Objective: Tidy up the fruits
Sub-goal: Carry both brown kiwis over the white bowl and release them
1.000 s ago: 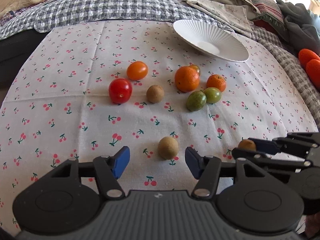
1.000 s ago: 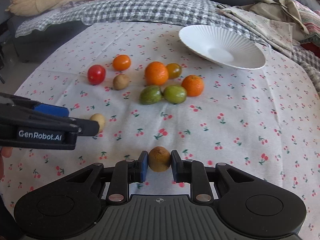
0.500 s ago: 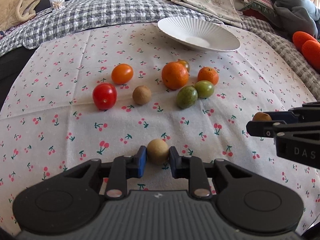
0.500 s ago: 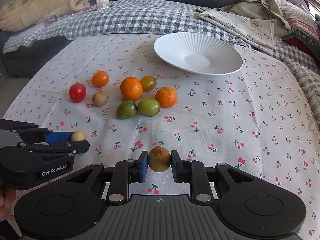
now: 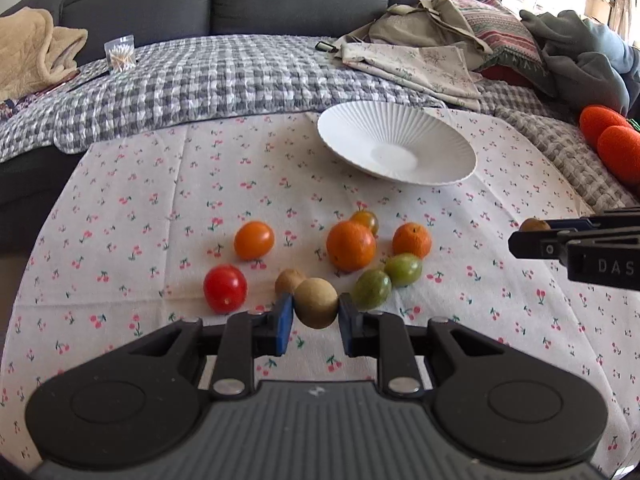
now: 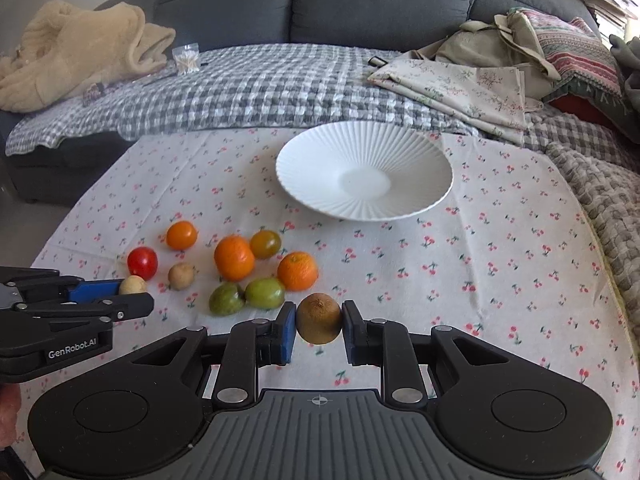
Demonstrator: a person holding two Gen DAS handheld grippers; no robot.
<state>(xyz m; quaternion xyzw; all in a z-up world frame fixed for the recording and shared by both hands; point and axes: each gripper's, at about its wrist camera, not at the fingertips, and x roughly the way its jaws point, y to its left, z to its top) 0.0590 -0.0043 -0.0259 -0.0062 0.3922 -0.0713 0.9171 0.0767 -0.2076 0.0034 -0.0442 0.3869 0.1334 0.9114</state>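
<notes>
Both grippers loaded and off the bench now. A second ago the left gripper (image 5: 316,320) was open around the pale tan round fruit (image 5: 316,302) while it lay on the cherry-print cloth (image 5: 132,208); half a second ago the fingers had closed on it, and now it's lifted, hanging in front of the loose pile. Right gripper (image 6: 319,326) has kept its fingers clamped on the brown fuzzy kiwi-like fruit (image 6: 319,318) throughout, and is now raised higher with a flatter look toward the white ribbed ceramic bowl (image 6: 320,156).

Bowl is empty, sits past the pile at the far side of the cloth.

Left on the cloth: red tomato (image 5: 225,288), orange tomato (image 5: 254,240), small brown fruit (image 5: 289,279), large mandarin (image 5: 351,245), smaller mandarin (image 5: 412,240), two green fruits (image 5: 387,278), dark tomato behind (image 5: 366,218).

My read: pick phase done for this pair, next is carry to bowl. Right has the clearer line; the left has to pass over the pile.
</notes>
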